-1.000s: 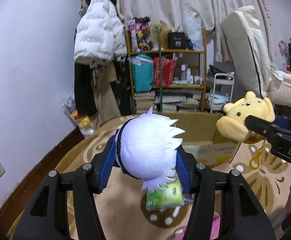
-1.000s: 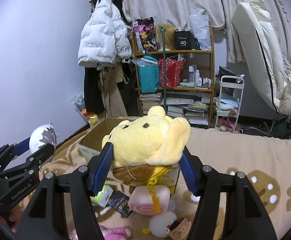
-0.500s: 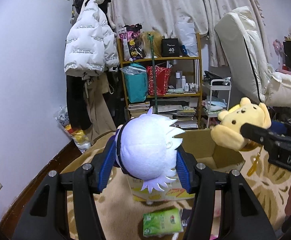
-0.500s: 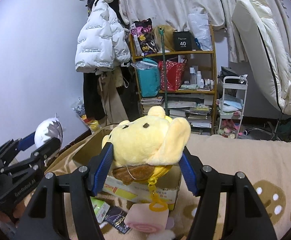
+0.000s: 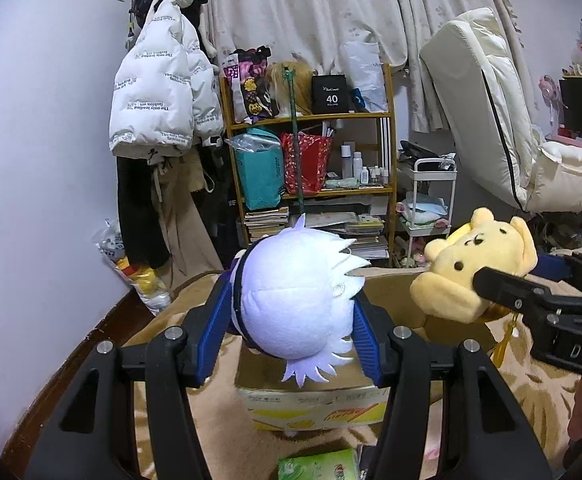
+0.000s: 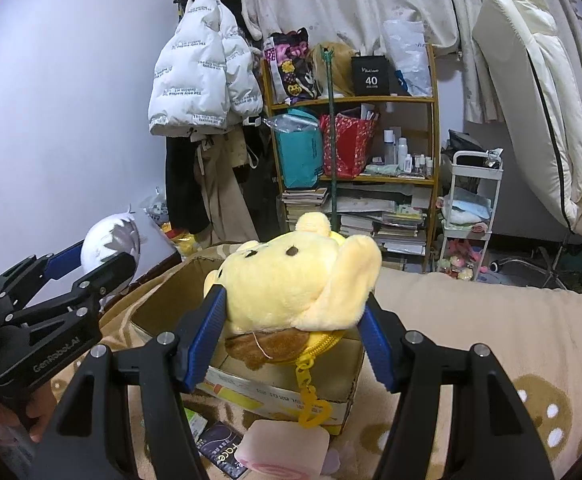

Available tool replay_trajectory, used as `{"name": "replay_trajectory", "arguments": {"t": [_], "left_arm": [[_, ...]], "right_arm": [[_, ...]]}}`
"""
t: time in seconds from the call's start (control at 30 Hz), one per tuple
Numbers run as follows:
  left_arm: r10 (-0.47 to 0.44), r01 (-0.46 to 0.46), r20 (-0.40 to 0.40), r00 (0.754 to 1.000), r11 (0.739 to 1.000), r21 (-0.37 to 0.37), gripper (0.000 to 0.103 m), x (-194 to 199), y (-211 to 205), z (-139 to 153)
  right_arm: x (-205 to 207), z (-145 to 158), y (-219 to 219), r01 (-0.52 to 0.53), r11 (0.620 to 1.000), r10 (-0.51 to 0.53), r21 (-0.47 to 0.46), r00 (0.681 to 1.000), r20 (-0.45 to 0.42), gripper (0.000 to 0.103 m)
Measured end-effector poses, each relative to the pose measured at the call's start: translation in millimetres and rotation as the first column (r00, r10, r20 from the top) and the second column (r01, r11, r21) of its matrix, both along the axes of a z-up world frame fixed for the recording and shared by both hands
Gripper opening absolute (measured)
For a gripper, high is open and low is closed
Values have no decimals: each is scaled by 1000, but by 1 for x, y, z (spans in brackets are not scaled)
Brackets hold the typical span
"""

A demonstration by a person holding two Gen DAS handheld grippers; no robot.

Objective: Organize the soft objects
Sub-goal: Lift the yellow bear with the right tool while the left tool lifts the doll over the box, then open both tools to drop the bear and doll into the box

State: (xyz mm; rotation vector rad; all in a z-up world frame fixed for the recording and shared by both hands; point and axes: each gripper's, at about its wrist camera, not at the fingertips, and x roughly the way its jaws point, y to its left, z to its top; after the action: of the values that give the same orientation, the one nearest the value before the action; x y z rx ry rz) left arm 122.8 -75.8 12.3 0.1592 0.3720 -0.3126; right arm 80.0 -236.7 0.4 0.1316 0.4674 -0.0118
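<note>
A: The white plush head (image 5: 291,304) is up in the air, pinched between the blue pads of the left tongs (image 5: 289,330). It hangs just over the near edge of the cardboard box (image 5: 315,408).

B: And the yellow bear (image 6: 291,284) is gripped the same way in the right tongs (image 6: 297,338), its keyring clip (image 6: 311,400) dangling above the box's open top.

A: What's changed? A second ago the box sat further off behind the white plush; now it fills the space right under both toys. The green tissue pack (image 5: 319,466) has slid down to the bottom edge of the left view.

B: So both hands have carried their loads forward, with neither grip loosened.

A: I'd say the carry is nearly done. Next comes the drop, one toy at a time, so the two tongs don't knock together over the opening.

B: There's more to fetch afterwards. A pink roll (image 6: 287,448) lies on the patterned rug (image 6: 491,344) in front of the box, beside a dark packet (image 6: 221,446).
</note>
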Motion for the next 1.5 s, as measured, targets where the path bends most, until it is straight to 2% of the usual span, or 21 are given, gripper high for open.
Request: {"name": "replay_trajectory", "arguments": {"t": [0.27, 0.43, 0.63, 0.83, 1.1, 1.13, 1.2, 1.3, 1.43, 1.5], "left_arm": [[-1, 0, -28, 1000, 1000, -9, 56, 15, -10, -17], [-3, 1, -90, 996, 1000, -18, 56, 27, -12, -30], [-8, 10, -154, 988, 1000, 12, 56, 36, -14, -45], [-6, 18, -167, 986, 997, 70, 56, 41, -22, -56], [9, 12, -219, 976, 996, 93, 58, 49, -30, -67], [12, 10, -212, 977, 995, 99, 59, 48, -30, -66], [8, 15, -195, 981, 993, 114, 67, 45, -31, -65], [9, 13, -181, 983, 993, 119, 73, 43, -33, -63], [30, -10, -173, 984, 993, 115, 78, 40, -30, -64], [39, -18, -166, 985, 992, 123, 83, 36, -29, -63]], "right_arm": [[18, -14, 0, 4, 1000, -5, -18, 999, -52, 68], [24, -21, -5, 5, 1000, -6, -6, 996, -85, 68], [28, -28, -8, 0, 1000, 2, 15, 994, -110, 68], [31, -39, -12, 7, 1000, -4, 28, 991, -137, 69], [33, -45, -20, 21, 997, -10, 71, 988, -155, 69], [33, -45, -20, 21, 997, -9, 80, 988, -156, 69], [33, -45, -24, 23, 994, -7, 104, 988, -156, 69], [32, -46, -30, 13, 983, 16, 183, 988, -154, 69], [32, -45, -30, 22, 990, 2, 139, 986, -169, 69], [31, -43, -29, 18, 993, 3, 117, 985, -172, 70]]}}
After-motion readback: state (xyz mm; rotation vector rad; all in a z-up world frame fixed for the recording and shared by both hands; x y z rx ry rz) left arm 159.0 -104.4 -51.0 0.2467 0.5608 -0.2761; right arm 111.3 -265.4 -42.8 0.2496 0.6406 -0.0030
